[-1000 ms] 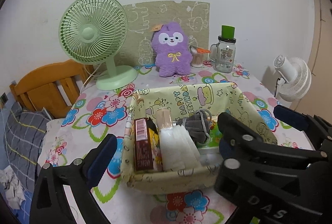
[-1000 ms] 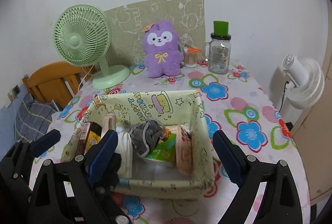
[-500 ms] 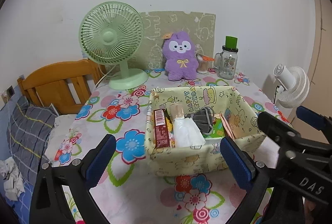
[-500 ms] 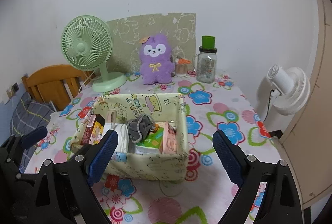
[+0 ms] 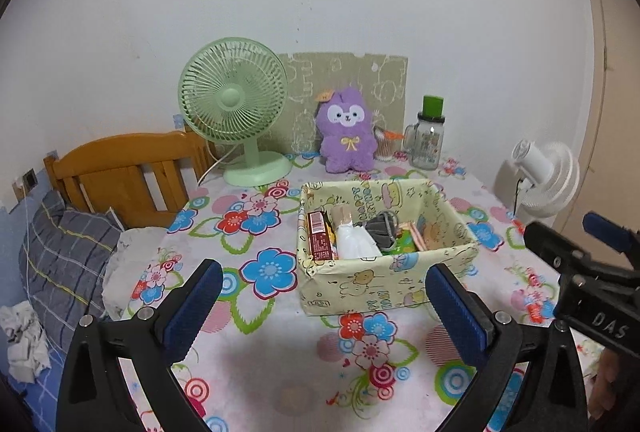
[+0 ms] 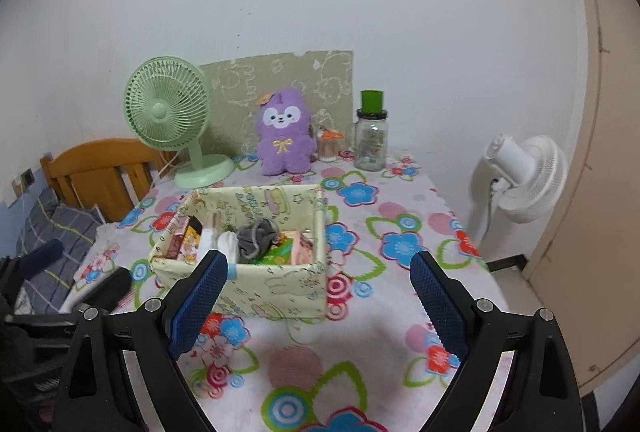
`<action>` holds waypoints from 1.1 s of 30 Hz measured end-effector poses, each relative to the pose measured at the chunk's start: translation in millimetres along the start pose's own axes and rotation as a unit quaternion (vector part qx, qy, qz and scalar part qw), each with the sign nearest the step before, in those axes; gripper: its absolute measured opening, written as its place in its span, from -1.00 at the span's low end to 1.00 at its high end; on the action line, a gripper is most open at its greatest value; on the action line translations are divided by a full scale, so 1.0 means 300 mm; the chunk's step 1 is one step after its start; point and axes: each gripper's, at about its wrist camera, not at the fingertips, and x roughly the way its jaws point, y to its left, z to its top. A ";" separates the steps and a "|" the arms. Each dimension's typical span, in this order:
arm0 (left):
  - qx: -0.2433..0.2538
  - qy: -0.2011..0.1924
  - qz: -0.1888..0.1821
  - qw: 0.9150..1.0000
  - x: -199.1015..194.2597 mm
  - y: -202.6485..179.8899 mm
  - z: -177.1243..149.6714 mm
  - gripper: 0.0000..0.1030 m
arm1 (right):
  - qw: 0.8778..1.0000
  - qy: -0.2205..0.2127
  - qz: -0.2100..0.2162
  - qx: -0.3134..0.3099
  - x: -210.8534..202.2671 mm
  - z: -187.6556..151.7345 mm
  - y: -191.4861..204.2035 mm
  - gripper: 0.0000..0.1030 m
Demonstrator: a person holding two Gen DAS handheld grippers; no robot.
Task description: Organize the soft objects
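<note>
Fabric basket (image 5: 384, 284) set mid-table on floral cloth (image 5: 256, 320), packed with grey soft bundle (image 5: 382, 230), white roll (image 5: 356, 242), red box (image 5: 319, 236). Purple plush (image 5: 347, 131) stood upright at wall, well apart from basket, between green fan (image 5: 234, 103) and jar (image 5: 430, 143). Left gripper (image 5: 320, 312) held wide open, nothing gripped, near basket front. Right gripper (image 6: 320, 306) likewise spread wide, empty.

Fuzzy purple plush toy (image 5: 347, 137), printed fabric bin (image 5: 384, 284), glossy floral tablecloth (image 5: 280, 372), glass jar (image 5: 428, 143).
</note>
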 end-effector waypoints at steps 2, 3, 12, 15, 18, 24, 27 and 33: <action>-0.009 -0.009 -0.002 1.000 -0.036 0.011 -0.002 0.99 | 1.000 -0.004 -0.004 -0.005 -0.029 -0.009 -0.002 0.83; -0.013 -0.014 -0.003 1.000 -0.054 0.015 -0.004 0.99 | 1.000 -0.006 -0.005 -0.008 -0.043 -0.013 -0.003 0.83; -0.019 -0.032 0.009 0.999 -0.165 0.031 -0.043 0.99 | 0.999 -0.032 -0.014 0.000 -0.173 -0.052 -0.022 0.83; -0.018 -0.042 0.006 0.999 -0.199 0.022 -0.045 0.99 | 0.999 -0.041 -0.016 0.000 -0.209 -0.055 -0.027 0.83; -0.009 -0.052 0.010 0.999 -0.227 0.004 -0.050 0.99 | 0.999 -0.047 -0.018 0.007 -0.237 -0.056 -0.034 0.83; -0.004 -0.053 -0.001 0.999 -0.246 -0.023 -0.055 0.99 | 0.998 -0.054 -0.018 0.015 -0.267 -0.062 -0.035 0.83; -0.004 -0.051 -0.004 0.999 -0.242 -0.030 -0.050 0.99 | 0.998 -0.056 -0.016 0.016 -0.272 -0.062 -0.038 0.84; -0.006 -0.052 -0.008 0.999 -0.239 -0.030 -0.046 0.99 | 0.998 -0.060 -0.011 0.022 -0.272 -0.057 -0.048 0.84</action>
